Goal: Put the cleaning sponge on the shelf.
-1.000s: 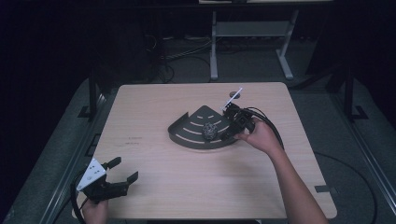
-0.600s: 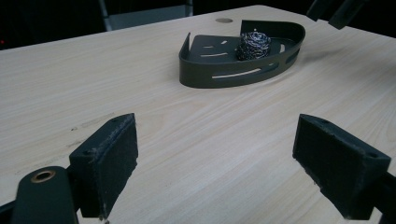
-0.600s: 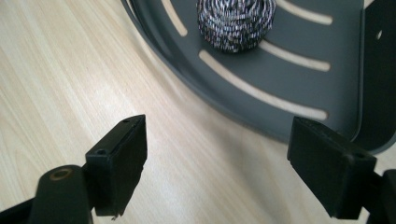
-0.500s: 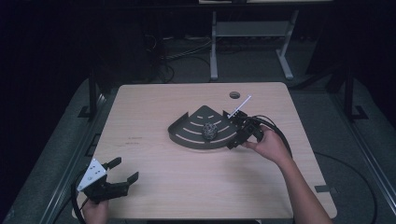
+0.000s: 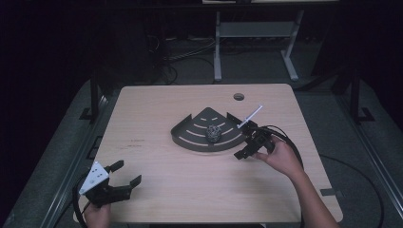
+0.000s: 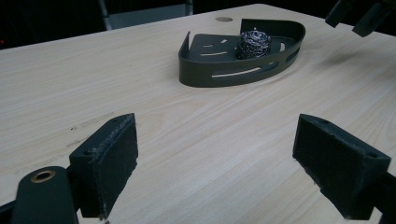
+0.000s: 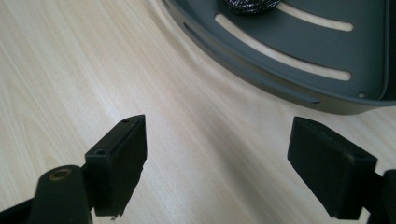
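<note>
Bare table wood lies between the spread jaws of the right gripper (image 5: 241,154), which grip nothing; in the right gripper view the two black pads (image 7: 122,158) stand wide apart over pale grain, with the curved wall of the dark grey fan-shaped metal tray (image 7: 299,70) just beyond them, near but not touching. In the high view this gripper sits just off the tray's right-hand curved edge (image 5: 228,142), the person's right hand (image 5: 283,156) behind it and its black cable looping toward the table's right edge. Inside the tray, near the middle of its slotted floor, rests the task's thing, a round silvery steel-wool scourer (image 5: 214,133), apart from both grippers. The left gripper (image 5: 126,173) hangs at the near left corner of the light wooden table (image 5: 157,104), jaws likewise spread and empty, a grey three-cornered plate on top; from its own view a broad stretch of open wood separates it from the tray (image 6: 233,77) and scourer (image 6: 254,43). Open table surrounds the tray on all sides. A small round hole (image 5: 238,96) sits near the far edge, and a white-framed stand (image 5: 256,33) stands on the dark floor beyond.
</note>
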Available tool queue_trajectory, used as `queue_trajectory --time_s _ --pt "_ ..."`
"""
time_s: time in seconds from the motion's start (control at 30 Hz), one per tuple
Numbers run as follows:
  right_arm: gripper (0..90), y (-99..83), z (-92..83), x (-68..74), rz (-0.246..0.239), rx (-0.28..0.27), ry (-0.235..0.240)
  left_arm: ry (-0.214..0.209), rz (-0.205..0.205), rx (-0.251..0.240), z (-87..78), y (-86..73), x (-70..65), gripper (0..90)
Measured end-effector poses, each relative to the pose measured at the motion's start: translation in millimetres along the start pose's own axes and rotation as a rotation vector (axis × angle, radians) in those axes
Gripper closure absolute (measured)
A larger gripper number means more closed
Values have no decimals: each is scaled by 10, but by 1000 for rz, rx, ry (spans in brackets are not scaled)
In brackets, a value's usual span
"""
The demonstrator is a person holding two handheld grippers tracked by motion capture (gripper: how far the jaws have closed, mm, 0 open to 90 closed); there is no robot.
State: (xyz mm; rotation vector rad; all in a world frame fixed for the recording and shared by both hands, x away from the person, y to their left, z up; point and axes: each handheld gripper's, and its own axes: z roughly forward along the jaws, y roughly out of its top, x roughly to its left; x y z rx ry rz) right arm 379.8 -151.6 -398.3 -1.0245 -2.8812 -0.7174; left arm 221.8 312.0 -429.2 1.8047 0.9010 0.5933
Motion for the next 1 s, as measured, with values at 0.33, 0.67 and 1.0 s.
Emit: queue_trajectory --time_s 0.33,0.67,1.0 --pt "193 -214 34 42 7 -3 9 0 1 2 6 -1 -8 135" --pt "194 -419 56 70 20 -7 15 -2 6 3 12 2 -17 135" --pt "194 -712 27 152 39 -57 13 -5 13 5 31 11 -19 135"
